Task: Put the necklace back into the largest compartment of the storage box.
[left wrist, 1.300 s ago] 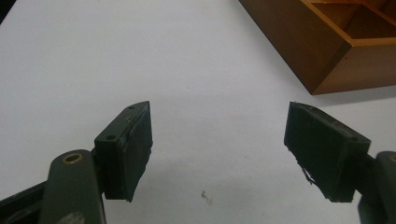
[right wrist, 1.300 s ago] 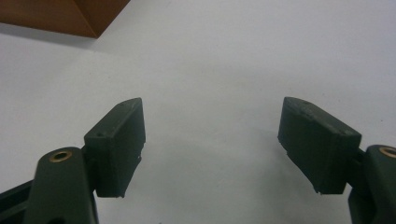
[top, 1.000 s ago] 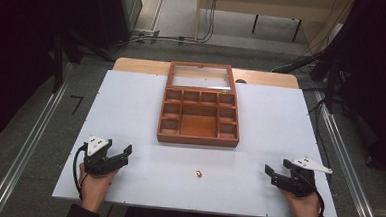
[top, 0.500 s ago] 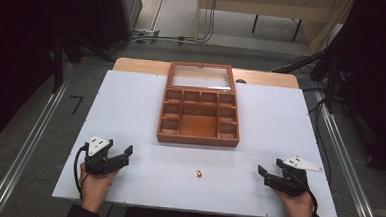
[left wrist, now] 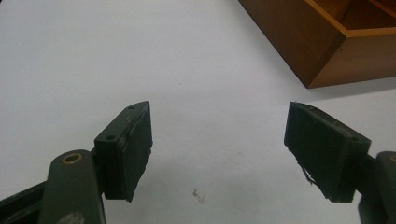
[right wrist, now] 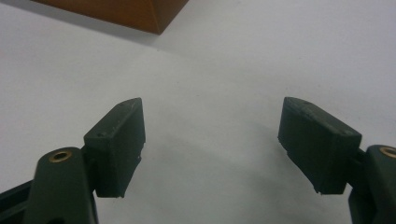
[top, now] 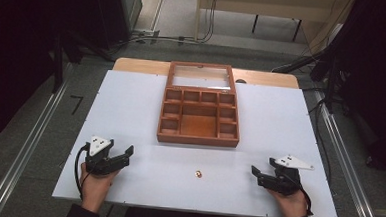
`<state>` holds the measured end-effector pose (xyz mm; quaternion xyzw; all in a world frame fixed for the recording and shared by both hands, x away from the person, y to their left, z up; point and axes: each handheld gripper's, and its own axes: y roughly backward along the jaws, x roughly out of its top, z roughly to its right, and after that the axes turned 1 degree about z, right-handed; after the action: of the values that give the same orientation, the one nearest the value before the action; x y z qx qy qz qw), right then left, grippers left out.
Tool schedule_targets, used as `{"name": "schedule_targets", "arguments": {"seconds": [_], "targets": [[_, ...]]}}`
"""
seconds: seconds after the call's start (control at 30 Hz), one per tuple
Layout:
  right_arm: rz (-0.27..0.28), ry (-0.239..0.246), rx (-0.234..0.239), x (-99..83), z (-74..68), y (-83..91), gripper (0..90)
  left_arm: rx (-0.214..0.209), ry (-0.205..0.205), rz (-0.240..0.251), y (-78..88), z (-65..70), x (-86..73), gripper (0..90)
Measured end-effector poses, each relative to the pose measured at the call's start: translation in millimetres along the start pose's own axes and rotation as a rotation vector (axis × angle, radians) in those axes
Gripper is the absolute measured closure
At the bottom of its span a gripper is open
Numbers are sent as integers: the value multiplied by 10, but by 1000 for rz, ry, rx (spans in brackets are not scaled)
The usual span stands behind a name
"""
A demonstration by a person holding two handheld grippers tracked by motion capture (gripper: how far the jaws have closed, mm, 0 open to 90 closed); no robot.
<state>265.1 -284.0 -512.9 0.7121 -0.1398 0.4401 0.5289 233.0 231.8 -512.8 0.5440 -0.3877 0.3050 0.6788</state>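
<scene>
Now your left gripper (top: pixel 127 154) sits near the front left corner of the white table (top: pixel 131 105), held in your left hand (top: pixel 96 183), its jaws spread wide with nothing between them. From the left gripper view, the gripper (left wrist: pixel 218 144) looks over bare tabletop (left wrist: pixel 93 56) toward a corner of the wooden box (left wrist: pixel 327 42), which stands apart from the jaws at the upper right. Moving right in the high view, a small round orange-brown thing (top: pixel 198 175) lies on the table near the front edge, about midway between your two grippers and touching neither; what it is cannot be told. Behind it, at the table's middle, the box (top: pixel 198 137) sits with its lid open and lying back, its tray split into several compartments that look empty. Further right, your right gripper (top: pixel 255 174) rests near the front right corner in your right hand (top: pixel 291 201), pointing inward toward the small thing, its jaws likewise wide apart and holding nothing. In the right gripper view, the gripper (right wrist: pixel 212 135) faces plain white table (right wrist: pixel 261 56), with a corner of the box (right wrist: pixel 140 11) at the top left.
</scene>
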Motion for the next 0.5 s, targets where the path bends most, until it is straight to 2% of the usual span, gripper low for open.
{"name": "schedule_targets", "arguments": {"seconds": [0.5], "targets": [[-9,35,25,48,-145,-69,215,0,-3,1,7,5,6,229]]}}
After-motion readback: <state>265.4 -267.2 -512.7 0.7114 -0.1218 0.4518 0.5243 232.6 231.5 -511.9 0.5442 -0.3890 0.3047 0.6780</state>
